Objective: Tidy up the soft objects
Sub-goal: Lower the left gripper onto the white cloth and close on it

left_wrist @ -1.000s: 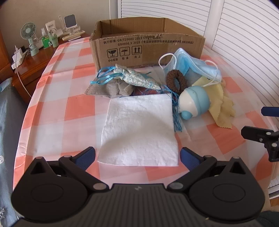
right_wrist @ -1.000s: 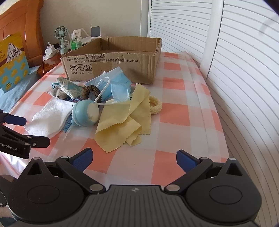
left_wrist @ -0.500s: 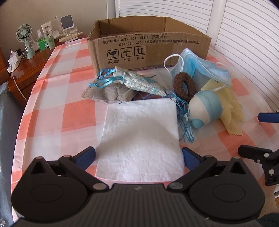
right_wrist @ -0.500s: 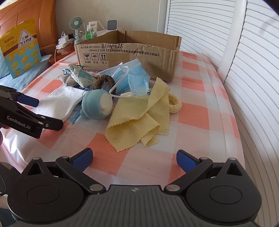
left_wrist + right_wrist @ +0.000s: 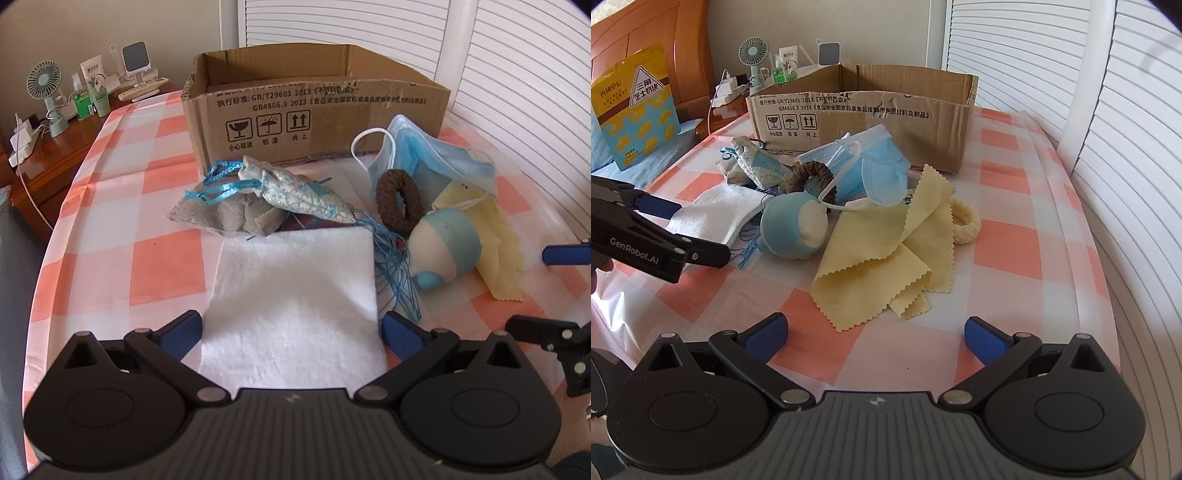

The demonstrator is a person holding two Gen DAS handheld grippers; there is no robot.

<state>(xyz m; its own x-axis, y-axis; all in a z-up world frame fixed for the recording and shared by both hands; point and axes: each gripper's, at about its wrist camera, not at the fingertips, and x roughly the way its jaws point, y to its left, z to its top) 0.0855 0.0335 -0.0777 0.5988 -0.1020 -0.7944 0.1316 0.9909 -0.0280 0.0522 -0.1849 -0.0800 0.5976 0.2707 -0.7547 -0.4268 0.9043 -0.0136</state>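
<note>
White cloth (image 5: pixel 295 295): flat on the checked tablecloth (image 5: pixel 122 229), its near edge lying between the left gripper's blue pads; from the right wrist view it shows as a rumpled white patch (image 5: pixel 720 214) beside the left tool.
Left gripper (image 5: pixel 291 330): fingers spread wide, one pad on either side of the cloth's near corners, nothing clamped; whether the pads touch the fabric is hard to judge from this angle.
Right gripper (image 5: pixel 873 332): fingers apart and empty, hovering over bare tablecloth just short of the yellow cloth (image 5: pixel 886 266).
Yellow cloth: crumpled, zigzag-edged, partly folded over itself — one corner runs up under the face masks (image 5: pixel 871 166).
Blue-and-cream plush (image 5: pixel 443 251): on its side between the white cloth and the yellow one, touching the yellow cloth.
Brown hair tie (image 5: pixel 400 201): leaning just behind the plush, against the masks.
Face masks: pale blue, heaped near the front of the box, a white ear loop arching up.
Patterned sachet (image 5: pixel 299 195): blue ribbon at one end, blue tassel threads trailing past the white cloth's right edge; it rests on a grey pouch (image 5: pixel 225 214).
Cream scrunchie (image 5: pixel 966 223): beside the yellow cloth's far right edge, touching it.
Cardboard box (image 5: pixel 317 122): open-topped, behind the pile — no soft items visible inside from either view.
Bedside cabinet (image 5: pixel 44 155): well left, carrying a small fan (image 5: pixel 46 85), bottles and chargers.
</note>
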